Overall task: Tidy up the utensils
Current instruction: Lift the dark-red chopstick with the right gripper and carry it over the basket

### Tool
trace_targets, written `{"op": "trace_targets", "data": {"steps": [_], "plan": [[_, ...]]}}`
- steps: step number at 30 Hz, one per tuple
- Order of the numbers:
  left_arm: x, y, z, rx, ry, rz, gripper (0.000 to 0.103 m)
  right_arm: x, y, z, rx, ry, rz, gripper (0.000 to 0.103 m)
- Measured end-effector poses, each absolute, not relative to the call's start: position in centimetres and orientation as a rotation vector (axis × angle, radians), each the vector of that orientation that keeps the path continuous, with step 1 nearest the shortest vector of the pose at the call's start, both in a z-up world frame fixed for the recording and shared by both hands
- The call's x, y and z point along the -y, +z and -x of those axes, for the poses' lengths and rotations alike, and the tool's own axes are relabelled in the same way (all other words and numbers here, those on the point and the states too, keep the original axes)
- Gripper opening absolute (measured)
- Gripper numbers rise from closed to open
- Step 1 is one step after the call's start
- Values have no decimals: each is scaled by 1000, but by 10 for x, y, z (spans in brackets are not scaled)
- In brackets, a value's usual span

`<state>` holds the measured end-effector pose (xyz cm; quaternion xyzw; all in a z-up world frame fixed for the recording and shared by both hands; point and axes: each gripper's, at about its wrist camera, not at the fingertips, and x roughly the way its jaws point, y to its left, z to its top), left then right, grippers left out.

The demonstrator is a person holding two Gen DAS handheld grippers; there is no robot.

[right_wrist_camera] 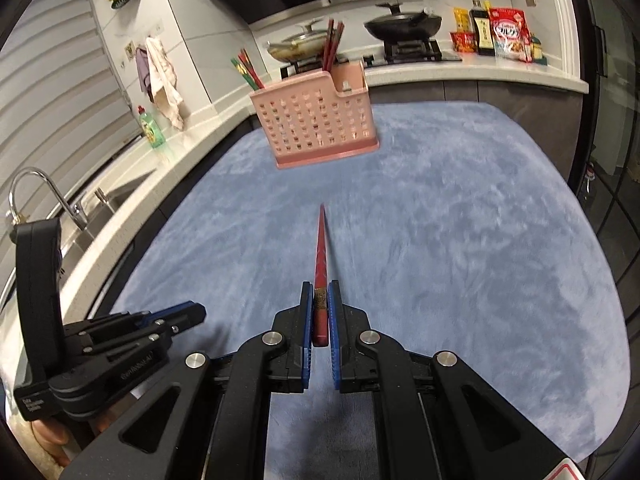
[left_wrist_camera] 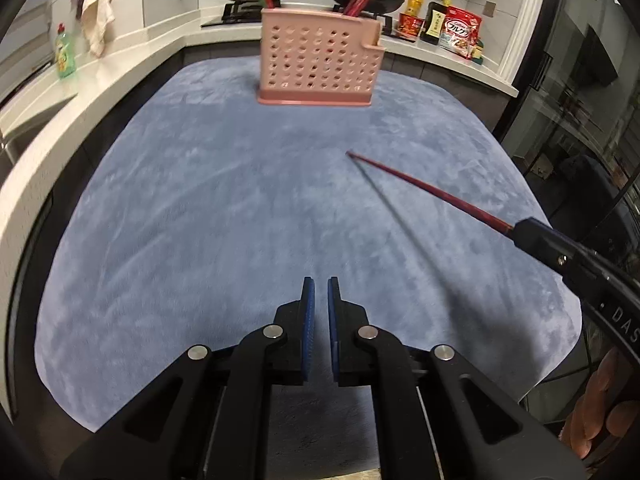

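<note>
A pink perforated utensil holder (left_wrist_camera: 320,60) (right_wrist_camera: 316,124) stands at the far side of the blue cloth (left_wrist_camera: 200,200). Several red chopsticks (right_wrist_camera: 332,46) stick out of one compartment and red and green ones (right_wrist_camera: 248,70) out of another. My right gripper (right_wrist_camera: 321,286) is shut on the thick end of a red chopstick (right_wrist_camera: 321,248), whose tip points toward the holder. In the left wrist view that chopstick (left_wrist_camera: 428,190) hangs above the cloth, held by the right gripper (left_wrist_camera: 532,232). My left gripper (left_wrist_camera: 321,284) (right_wrist_camera: 196,312) is shut with nothing between its pads.
A white counter (left_wrist_camera: 48,128) curves round the left and back. On it stand a green soap bottle (right_wrist_camera: 152,128), a stove with two pans (right_wrist_camera: 404,26) and food packets (left_wrist_camera: 460,30). A sink tap (right_wrist_camera: 44,188) is at the left. Cloths (right_wrist_camera: 162,80) hang on the wall.
</note>
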<state>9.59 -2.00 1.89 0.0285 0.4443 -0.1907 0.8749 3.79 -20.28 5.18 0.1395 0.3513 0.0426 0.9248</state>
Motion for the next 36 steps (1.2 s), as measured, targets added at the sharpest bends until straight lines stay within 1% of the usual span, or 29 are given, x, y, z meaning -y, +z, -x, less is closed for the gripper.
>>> {"op": "trace_targets", "data": {"steps": [6, 14, 19, 27, 31, 36], "plan": [[35, 44, -104, -916, -418, -83, 6, 205, 85, -53, -665, 115, -276, 7], [40, 87, -135, -883, -442, -58, 6, 222, 154, -99, -548, 169, -301, 7], [41, 122, -167, -841, -438, -62, 6, 232, 195, -137, -471, 177, -306, 7], [49, 182, -227, -716, -396, -88, 6, 239, 254, -195, -326, 143, -281, 7], [56, 199, -260, -680, -374, -90, 6, 243, 273, -229, -254, 117, -286, 7], [66, 203, -303, -692, -375, -74, 6, 250, 284, -276, -225, 82, -290, 7]]}}
